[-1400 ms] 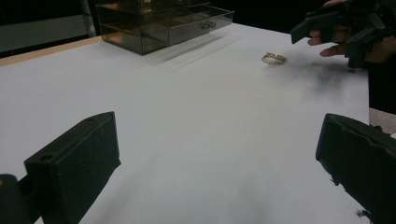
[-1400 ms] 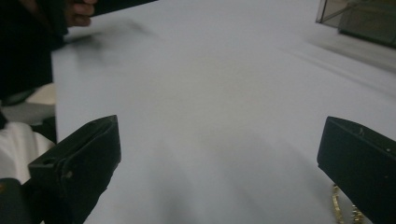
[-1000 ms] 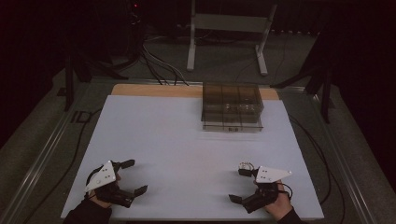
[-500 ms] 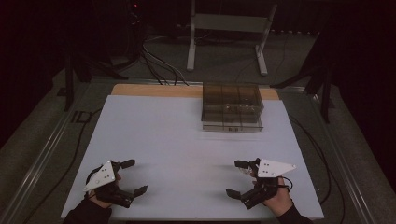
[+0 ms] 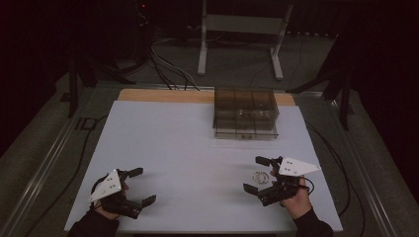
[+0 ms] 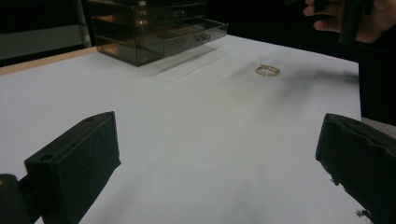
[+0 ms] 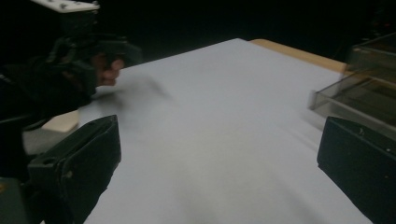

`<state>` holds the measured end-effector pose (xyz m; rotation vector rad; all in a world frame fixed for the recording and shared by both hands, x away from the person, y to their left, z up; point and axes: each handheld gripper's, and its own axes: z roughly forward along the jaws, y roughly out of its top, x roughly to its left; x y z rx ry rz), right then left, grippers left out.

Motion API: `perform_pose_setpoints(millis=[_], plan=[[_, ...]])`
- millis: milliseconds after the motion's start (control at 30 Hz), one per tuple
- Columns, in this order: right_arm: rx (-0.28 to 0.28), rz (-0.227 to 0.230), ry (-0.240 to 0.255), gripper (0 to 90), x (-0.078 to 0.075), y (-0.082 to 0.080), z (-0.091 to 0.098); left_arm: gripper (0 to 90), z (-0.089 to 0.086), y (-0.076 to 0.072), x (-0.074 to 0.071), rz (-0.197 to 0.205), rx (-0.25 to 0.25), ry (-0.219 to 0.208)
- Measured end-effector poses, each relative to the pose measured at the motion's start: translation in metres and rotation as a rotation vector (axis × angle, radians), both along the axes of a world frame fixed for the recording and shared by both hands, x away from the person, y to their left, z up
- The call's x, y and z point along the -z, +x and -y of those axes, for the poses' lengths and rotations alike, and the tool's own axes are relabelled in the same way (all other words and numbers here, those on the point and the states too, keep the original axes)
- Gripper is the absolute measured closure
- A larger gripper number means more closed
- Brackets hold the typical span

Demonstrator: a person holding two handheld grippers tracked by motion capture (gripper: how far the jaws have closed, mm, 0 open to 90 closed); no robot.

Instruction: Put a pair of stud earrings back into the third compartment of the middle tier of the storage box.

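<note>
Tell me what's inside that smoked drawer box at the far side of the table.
The drawer box has dividers, and its lowest drawer stands slightly pulled out. The tinted walls hide any contents. A small bracelet lies on the table, between the right gripper's open jaws.

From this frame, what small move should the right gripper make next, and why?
Probably lower the right gripper onto the bracelet and close. Its jaws are open and empty, and the bracelet lies loose on the white table between them in the high view. The drawer box behind has a drawer pulled out, likely its destination.

Both the left gripper (image 5: 138, 186) and the right gripper (image 5: 257, 174) rest low with jaws spread wide, pointing inward.
</note>
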<state>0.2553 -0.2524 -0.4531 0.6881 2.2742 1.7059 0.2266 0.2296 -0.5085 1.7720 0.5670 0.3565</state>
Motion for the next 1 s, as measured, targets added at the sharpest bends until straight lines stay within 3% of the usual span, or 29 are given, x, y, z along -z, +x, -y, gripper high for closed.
perform_pose_setpoints(millis=[333, 500, 667, 833, 900, 1000], plan=[[0.094, -0.016, 0.003, 0.0, 0.001, 0.014, 0.012, 0.6, 0.0, 0.0, 0.0, 0.005, 0.005, -0.006], [0.172, -0.017, -0.03, 0.0, 0.006, 0.023, 0.019, 0.6, -0.001, -0.001, -0.001, 0.006, 0.004, -0.008], [0.208, -0.003, -0.045, 0.0, 0.01, 0.029, 0.024, 0.6, -0.001, -0.001, -0.002, 0.01, 0.001, -0.012], [0.252, -0.014, -0.082, 0.0, 0.016, 0.033, 0.03, 0.6, 0.0, -0.001, -0.002, 0.01, 0.002, -0.013], [0.284, -0.062, -0.12, 0.0, 0.021, 0.037, 0.033, 0.6, 0.0, -0.001, -0.002, 0.014, 0.002, -0.014], [0.326, -0.072, -0.167, 0.0, 0.027, 0.039, 0.034, 0.6, 0.0, -0.001, -0.002, 0.014, 0.002, -0.014]])
